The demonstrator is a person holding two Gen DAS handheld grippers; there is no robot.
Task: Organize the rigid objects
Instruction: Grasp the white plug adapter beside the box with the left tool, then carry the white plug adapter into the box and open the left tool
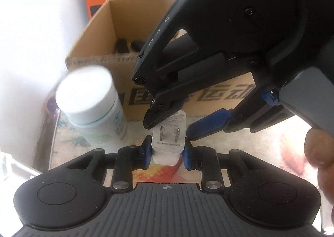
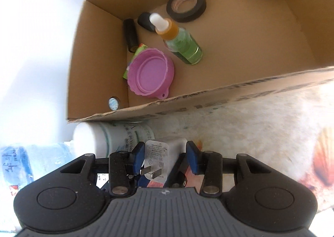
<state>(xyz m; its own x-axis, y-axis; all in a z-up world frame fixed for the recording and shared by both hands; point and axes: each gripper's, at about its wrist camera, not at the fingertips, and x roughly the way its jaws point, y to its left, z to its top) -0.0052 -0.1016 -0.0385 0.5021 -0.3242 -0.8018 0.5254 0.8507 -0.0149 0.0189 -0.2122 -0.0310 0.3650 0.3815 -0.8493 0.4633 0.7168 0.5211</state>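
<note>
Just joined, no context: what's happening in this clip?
A person is sorting small items into a cardboard box. Both handheld grippers are on one white charger on the table, in front of the box. The left gripper is closed on its sides; the right gripper straddles it, pads apparently not touching. A white bottle stands beside it, not yet boxed.

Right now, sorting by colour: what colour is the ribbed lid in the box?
Pink-purple lid; clearest in the right wrist view.

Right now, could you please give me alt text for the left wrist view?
The left gripper is shut on a white charger, with the right gripper above it. Behind stand a white bottle and a cardboard box.
</note>
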